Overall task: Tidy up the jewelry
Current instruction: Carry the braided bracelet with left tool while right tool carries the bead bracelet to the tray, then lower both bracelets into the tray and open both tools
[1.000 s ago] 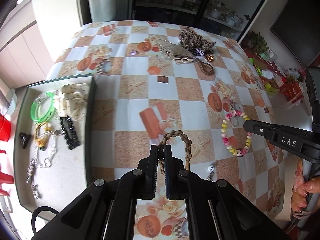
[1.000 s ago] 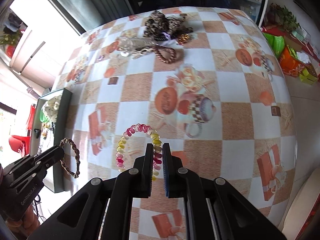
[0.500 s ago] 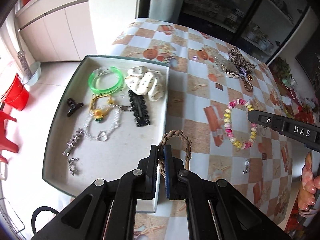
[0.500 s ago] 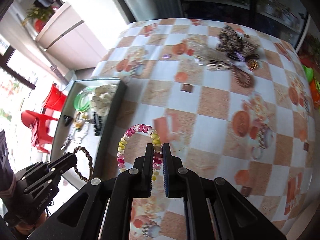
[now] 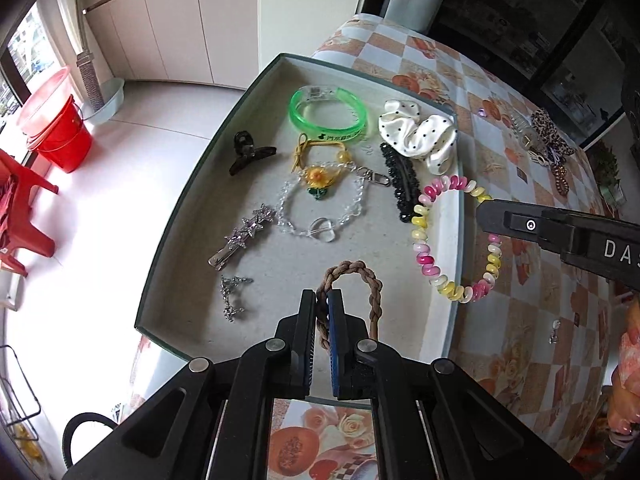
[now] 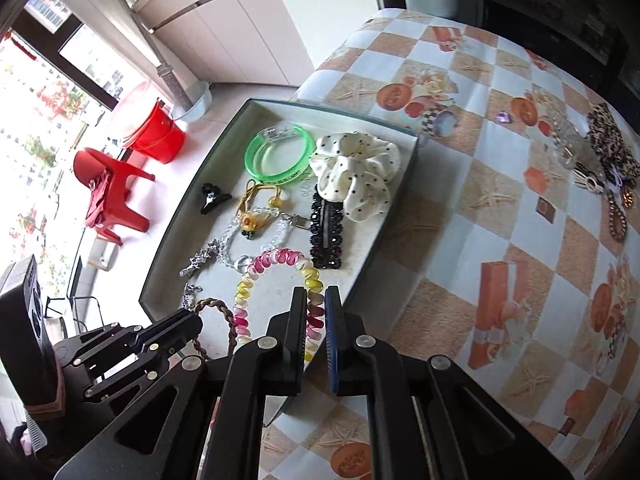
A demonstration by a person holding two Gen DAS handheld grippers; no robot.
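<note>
Left gripper, pointing steeply down over the near end of the grey tray, is clenched on a brown braided hair tie, whose loop stands up between the fingers above the tray floor. Right gripper is likewise clenched, grasping a pink, yellow and white spiral hair tie that hangs over the tray's right-hand edge; in the left wrist view the same spiral hair tie straddles the rim, partly over the tray and partly over the checked tablecloth. Inside the tray lie a green bangle at the far end, a white dotted scrunchie beside it, a black beaded barrette just below the scrunchie, a small black claw clip, a yellow flower charm cord, a clear bead bracelet, a silver star clip and a small silver piece nearest the left gripper. A cluster of leopard-print and brown accessories rests on the tablecloth well apart from the tray. A red bucket and a red chair stand on the floor beyond.
</note>
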